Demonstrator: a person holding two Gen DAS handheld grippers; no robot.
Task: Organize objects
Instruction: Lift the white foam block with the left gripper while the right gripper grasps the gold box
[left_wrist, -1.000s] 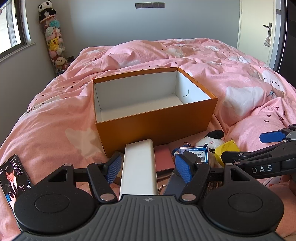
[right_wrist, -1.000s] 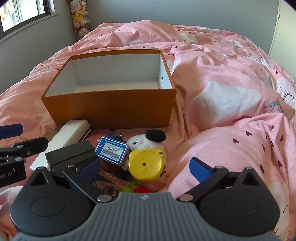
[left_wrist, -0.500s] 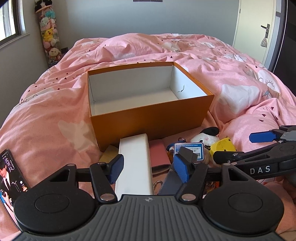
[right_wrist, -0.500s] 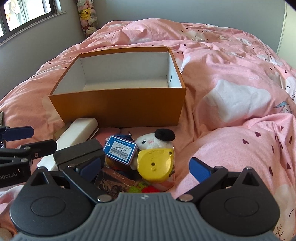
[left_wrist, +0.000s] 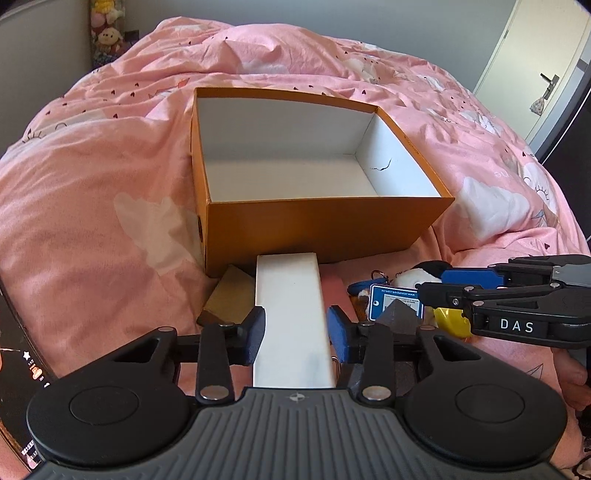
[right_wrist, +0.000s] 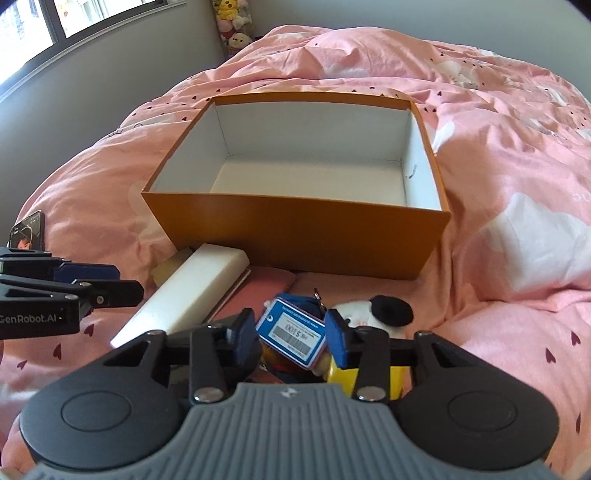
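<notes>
An open orange box (left_wrist: 321, 229) with a white inside stands empty on the pink bedspread. In front of it lies a long white box (left_wrist: 288, 295); my left gripper (left_wrist: 297, 332) is closing on it, and both blue pads touch its sides. The right wrist view shows the same orange box (right_wrist: 295, 232) and white box (right_wrist: 192, 291). My right gripper (right_wrist: 290, 339) is closing around a blue barcode tag (right_wrist: 291, 332), whose edges meet the pads. A white plush with a black ear (right_wrist: 384, 312) and a yellow item (right_wrist: 343, 373) lie just beside it.
A pink flat wallet (right_wrist: 266, 284) and a tan block (left_wrist: 229, 295) lie by the white box. A phone (right_wrist: 27, 232) rests on the bedspread at the left. Soft toys (right_wrist: 232, 26) stack in the far corner, and a door (left_wrist: 543, 66) is at the right.
Both grippers moved in closer over the pile. The left jaws narrowed onto the white box. The right jaws, wide open before, narrowed around the blue tag.
</notes>
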